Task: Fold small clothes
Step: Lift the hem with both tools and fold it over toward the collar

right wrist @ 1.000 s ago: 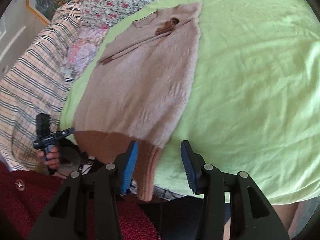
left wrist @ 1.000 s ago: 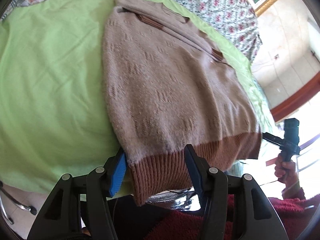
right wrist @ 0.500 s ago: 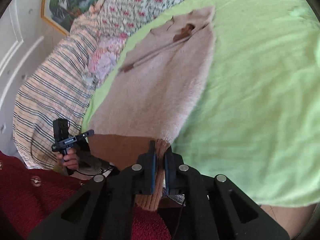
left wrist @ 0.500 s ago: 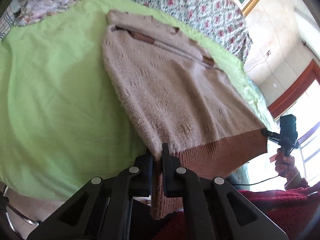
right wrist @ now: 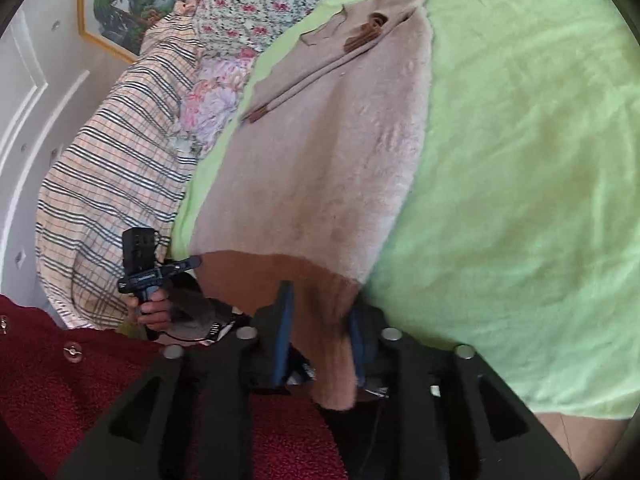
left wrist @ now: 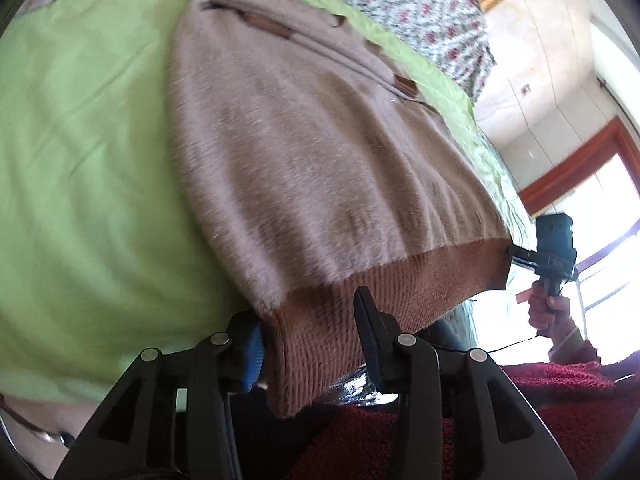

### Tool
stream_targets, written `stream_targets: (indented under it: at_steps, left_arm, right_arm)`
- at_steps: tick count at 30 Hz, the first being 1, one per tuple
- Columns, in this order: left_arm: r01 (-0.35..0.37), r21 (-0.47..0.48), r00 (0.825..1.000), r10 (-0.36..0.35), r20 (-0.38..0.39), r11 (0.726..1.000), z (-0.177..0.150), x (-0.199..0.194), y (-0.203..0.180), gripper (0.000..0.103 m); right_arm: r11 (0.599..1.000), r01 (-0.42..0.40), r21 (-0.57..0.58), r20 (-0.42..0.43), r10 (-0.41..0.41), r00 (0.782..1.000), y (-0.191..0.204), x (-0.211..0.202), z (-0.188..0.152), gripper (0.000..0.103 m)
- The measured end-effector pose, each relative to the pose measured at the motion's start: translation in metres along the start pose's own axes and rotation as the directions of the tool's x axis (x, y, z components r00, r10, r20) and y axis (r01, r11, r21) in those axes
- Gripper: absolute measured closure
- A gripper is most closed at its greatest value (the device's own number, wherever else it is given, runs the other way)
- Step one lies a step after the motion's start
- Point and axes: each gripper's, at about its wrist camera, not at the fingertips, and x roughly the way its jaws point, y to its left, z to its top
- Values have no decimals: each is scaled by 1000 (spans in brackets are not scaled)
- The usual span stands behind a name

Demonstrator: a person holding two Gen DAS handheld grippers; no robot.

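Left wrist view: left gripper [left wrist: 310, 332], jaws just opening, now spread with the sweater [left wrist: 320, 152] hem corner hanging loose between them. Far right, a window with a red-brown frame [left wrist: 576, 168], and the person's other hand [left wrist: 550, 312] holding the right gripper at the hem's opposite corner.

Right wrist view: right gripper [right wrist: 320, 330], jaws just opening, spread around the hem corner. Only here: striped blanket [right wrist: 116, 184] and framed picture [right wrist: 120, 4], far left.

Green bed sheet [right wrist: 520, 160] covers the bed; floral bedding [left wrist: 400, 4] beyond. Sweater lies flat, fuzzy beige with a brown ribbed hem over the near edge.
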Motion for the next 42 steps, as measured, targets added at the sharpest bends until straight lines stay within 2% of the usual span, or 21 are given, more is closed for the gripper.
stream_targets:
  at_steps: [1, 2, 3, 4, 5, 8, 11, 15, 22, 27, 28, 32, 36, 39, 42]
  left_arm:
    - [-4, 20, 1000, 3, 7, 1000, 2, 1, -4, 72]
    - [-5, 39, 1000, 5, 11, 999, 3, 3, -7, 89]
    - [-3, 47, 1000, 3, 11, 999, 4, 4, -8, 89]
    - [-7, 55, 1000, 6, 18, 998, 4, 4, -9, 91]
    - [-15, 67, 999, 12, 31, 998, 2, 1, -11, 92]
    - [-17, 79, 996, 10, 86, 997, -3, -16, -13, 95]
    - [6, 44, 990, -12, 139, 999, -1, -30, -13, 97]
    - [30, 37, 969, -39, 242, 999, 10, -58, -23, 98]
    - [63, 47, 930, -76, 360, 997, 42, -89, -31, 98]
    - [68, 61, 890, -88, 448, 996, 96, -95, -24, 98]
    - [65, 66, 879, -89, 468, 996, 113, -93, -23, 98]
    - [38, 59, 858, -63, 509, 998, 174, -85, -13, 98]
    - [16, 26, 857, -27, 515, 1000, 240, -68, 3, 98]
    - [-17, 11, 863, 9, 505, 1000, 286, -48, 13, 98]
    - [-45, -15, 878, 46, 477, 999, 322, -22, 29, 98]
  right_arm:
    - [1000, -12, -3, 0, 12, 1000, 1, 4, 2, 74]
    - [1000, -23, -4, 1, 23, 1000, 2, 8, 4, 74]
    - [1000, -25, -7, 2, 25, 1000, 4, 9, 3, 75]
    - [1000, -25, -15, 3, 25, 1000, 5, 9, 3, 81]
    - [999, -30, -20, 5, 31, 1000, 7, 8, 2, 95]
    - [998, -54, -20, 44, 55, 998, 7, -8, -2, 95]
    - [997, -80, 2, 76, 80, 994, 5, -19, -4, 95]
    - [990, -139, -21, 129, 141, 982, 19, -28, 5, 95]
    - [973, -219, -68, 275, 229, 934, 37, -50, 48, 95]
    - [971, -212, -108, 350, 237, 906, 39, -49, 112, 95]
    - [973, -204, -112, 356, 231, 906, 39, -46, 125, 95]
    - [984, -154, -87, 371, 176, 912, 31, -26, 190, 95]
    - [994, -107, -16, 376, 105, 921, 8, 3, 260, 95]
    - [997, -83, 2, 369, 77, 926, -3, 20, 297, 95]
    - [998, -40, 53, 344, 20, 939, -25, 46, 334, 95]
